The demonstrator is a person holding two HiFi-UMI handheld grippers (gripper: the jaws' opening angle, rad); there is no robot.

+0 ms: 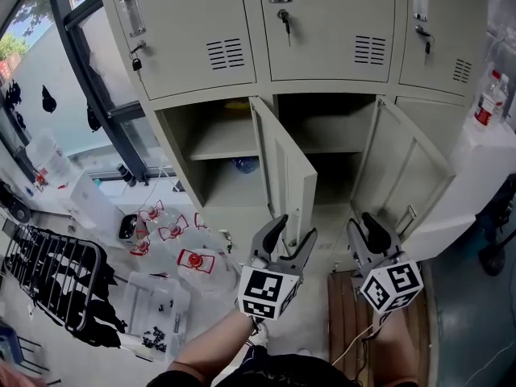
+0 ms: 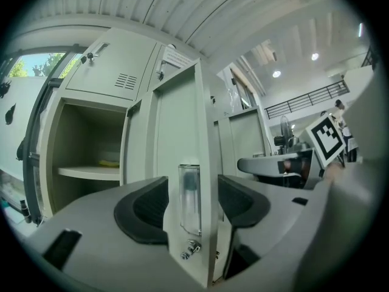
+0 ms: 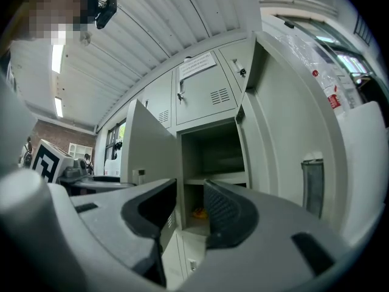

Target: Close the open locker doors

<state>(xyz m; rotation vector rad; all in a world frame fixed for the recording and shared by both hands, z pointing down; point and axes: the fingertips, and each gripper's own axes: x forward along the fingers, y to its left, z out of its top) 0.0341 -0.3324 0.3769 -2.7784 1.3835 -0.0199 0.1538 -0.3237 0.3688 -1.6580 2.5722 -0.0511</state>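
Note:
Two lower locker doors stand open. The left open door (image 1: 284, 176) juts toward me; its free edge with the clear handle (image 2: 189, 198) and small lock sits between the jaws of my left gripper (image 1: 294, 228). The pads flank the door closely, with a thin gap showing at the right pad (image 2: 243, 202). The right open door (image 1: 407, 172) swings out to the right. My right gripper (image 1: 364, 226) hovers open in front of that compartment with nothing between its fingers; the door (image 3: 292, 132) lies to its right.
The upper lockers (image 1: 330, 22) are shut, with keys hanging. Clear plastic bins (image 1: 189, 258) and a black rack (image 1: 56, 280) cover the floor at left. A white box (image 1: 484, 168) with a bottle (image 1: 489, 99) stands right. A wooden board (image 1: 347, 317) lies below.

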